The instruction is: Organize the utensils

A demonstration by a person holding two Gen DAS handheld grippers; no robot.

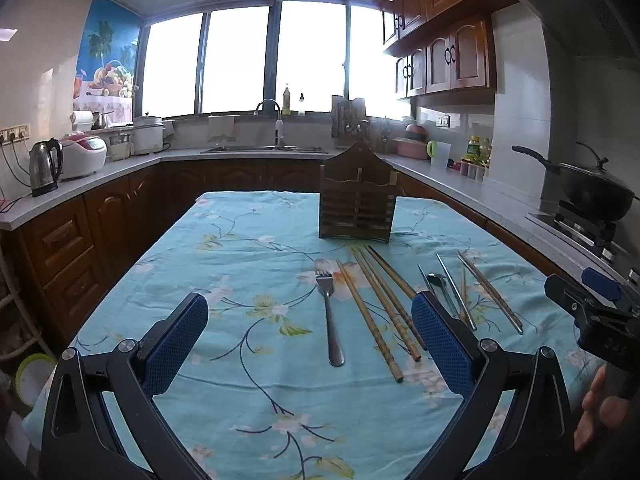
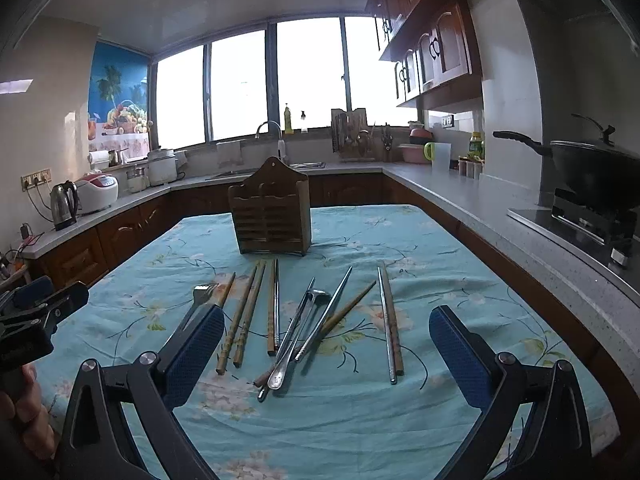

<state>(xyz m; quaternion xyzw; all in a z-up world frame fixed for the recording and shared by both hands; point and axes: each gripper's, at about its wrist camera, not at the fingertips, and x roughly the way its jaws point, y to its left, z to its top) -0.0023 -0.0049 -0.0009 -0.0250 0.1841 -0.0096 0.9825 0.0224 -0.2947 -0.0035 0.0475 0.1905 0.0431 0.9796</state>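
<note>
A slatted wooden utensil holder [image 1: 357, 200] [image 2: 270, 212] stands upright on the floral blue tablecloth [image 1: 240, 264]. In front of it lie a steel fork [image 1: 330, 316] [image 2: 196, 300], bamboo chopsticks [image 1: 376, 312] [image 2: 244, 320], a metal spoon [image 1: 438, 284] [image 2: 296, 340], and metal chopsticks [image 1: 456, 296] [image 2: 386, 328], some crossing each other. My left gripper [image 1: 310, 344] hovers open above the near cloth, with the fork lying between its fingers' line of sight. Over the middle pile my right gripper [image 2: 328, 354] is open too. Neither holds anything.
Kitchen counters wrap around the table: a kettle [image 1: 45, 168] and rice cooker on the left, a sink [image 1: 264, 148] at the back, a wok [image 1: 592, 188] on the stove at the right. A hand shows at the lower right of the left wrist view.
</note>
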